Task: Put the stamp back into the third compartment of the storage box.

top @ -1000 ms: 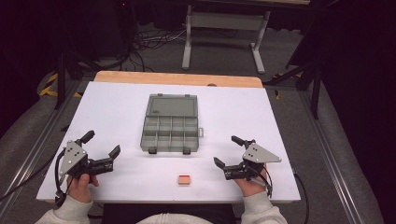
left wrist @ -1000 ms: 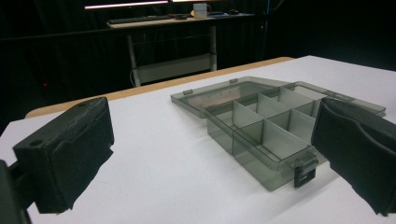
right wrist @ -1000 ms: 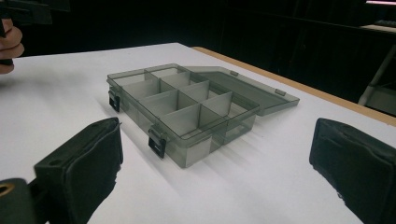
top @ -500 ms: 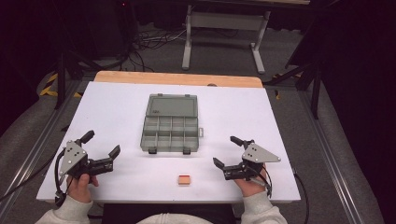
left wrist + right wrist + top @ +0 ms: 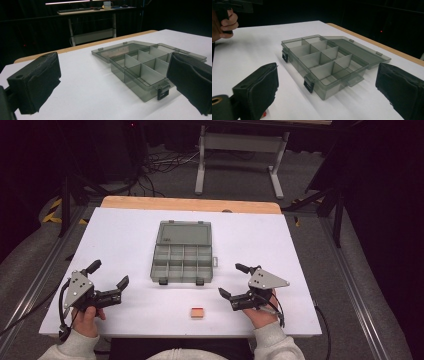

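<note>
high view: an open grey compartment box (image 5: 181, 252) lies mid-desk (image 5: 300, 250), a small orange block (image 5: 197, 312) near the front edge between the left gripper (image 5: 107, 282) and right gripper (image 5: 235, 281), both with jaws apart. left gripper view: box ahead, empty. right gripper view: the block is best approached squarely by the nearer right gripper.

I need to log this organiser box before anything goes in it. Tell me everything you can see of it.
The organiser box looks like smoky grey see-through plastic. It lies open and flat on the white table, near the middle. Its tray is split into eight compartments, two rows of four, all of them bare. The hinged lid lies folded back flat on the far side. Two dark latches hang on the near wall, and a small tab juts from its right side. Nothing but the table touches it.
</note>
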Available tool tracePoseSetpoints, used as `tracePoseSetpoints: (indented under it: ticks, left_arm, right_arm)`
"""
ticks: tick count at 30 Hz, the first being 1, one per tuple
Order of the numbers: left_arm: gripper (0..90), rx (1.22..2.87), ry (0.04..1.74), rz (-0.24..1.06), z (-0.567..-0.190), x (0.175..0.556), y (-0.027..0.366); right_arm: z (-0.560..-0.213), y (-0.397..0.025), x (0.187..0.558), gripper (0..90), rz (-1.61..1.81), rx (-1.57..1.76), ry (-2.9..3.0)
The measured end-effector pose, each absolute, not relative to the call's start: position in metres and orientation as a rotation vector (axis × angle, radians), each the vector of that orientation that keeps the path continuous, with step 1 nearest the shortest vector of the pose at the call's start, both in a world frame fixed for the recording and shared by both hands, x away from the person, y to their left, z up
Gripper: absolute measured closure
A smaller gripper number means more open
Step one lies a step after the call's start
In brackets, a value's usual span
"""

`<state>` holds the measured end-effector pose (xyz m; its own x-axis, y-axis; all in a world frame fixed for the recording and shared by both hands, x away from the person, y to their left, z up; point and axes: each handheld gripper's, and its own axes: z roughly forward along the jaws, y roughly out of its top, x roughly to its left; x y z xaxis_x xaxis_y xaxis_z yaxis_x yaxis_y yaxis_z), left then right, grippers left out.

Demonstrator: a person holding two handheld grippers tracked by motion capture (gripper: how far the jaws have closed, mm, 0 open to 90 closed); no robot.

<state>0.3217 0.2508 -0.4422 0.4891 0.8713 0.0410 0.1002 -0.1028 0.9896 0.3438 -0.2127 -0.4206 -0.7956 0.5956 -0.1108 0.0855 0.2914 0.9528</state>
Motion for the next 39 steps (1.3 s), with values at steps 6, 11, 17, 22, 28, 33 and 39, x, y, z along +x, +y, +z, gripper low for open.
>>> tracePoseSetpoints:
  ticks: [6,11,17,22,28,33,39]
  left_arm:
    - [0.2,1.550,0.869,0.812,-0.442,0.321,0.251]
    - [0.1,1.549,0.869,0.813,-0.442,0.322,0.251]
    - [0.1,1.551,0.870,0.814,-0.442,0.321,0.251]
    - [0.1,1.546,0.873,0.815,-0.442,0.321,0.252]
    - [0.1,1.545,0.871,0.817,-0.442,0.321,0.252]
    - [0.1,1.547,0.870,0.817,-0.442,0.321,0.252]
    - [0.1,1.544,0.872,0.818,-0.442,0.321,0.252]
  right_arm:
    - [-0.417,-0.199,0.349,5.7,1.531,0.572,2.149]
    - [-0.415,-0.189,0.353,5.8,1.539,0.541,2.179]
    - [-0.410,-0.171,0.358,6.4,1.543,0.482,2.227]
    - [-0.410,-0.160,0.360,6.4,1.541,0.458,2.256]
    - [-0.408,-0.156,0.361,6.3,1.551,0.443,2.265]
    - [-0.407,-0.152,0.363,6.3,1.552,0.435,2.285]
    - [-0.405,-0.144,0.365,7.5,1.519,0.423,2.368]
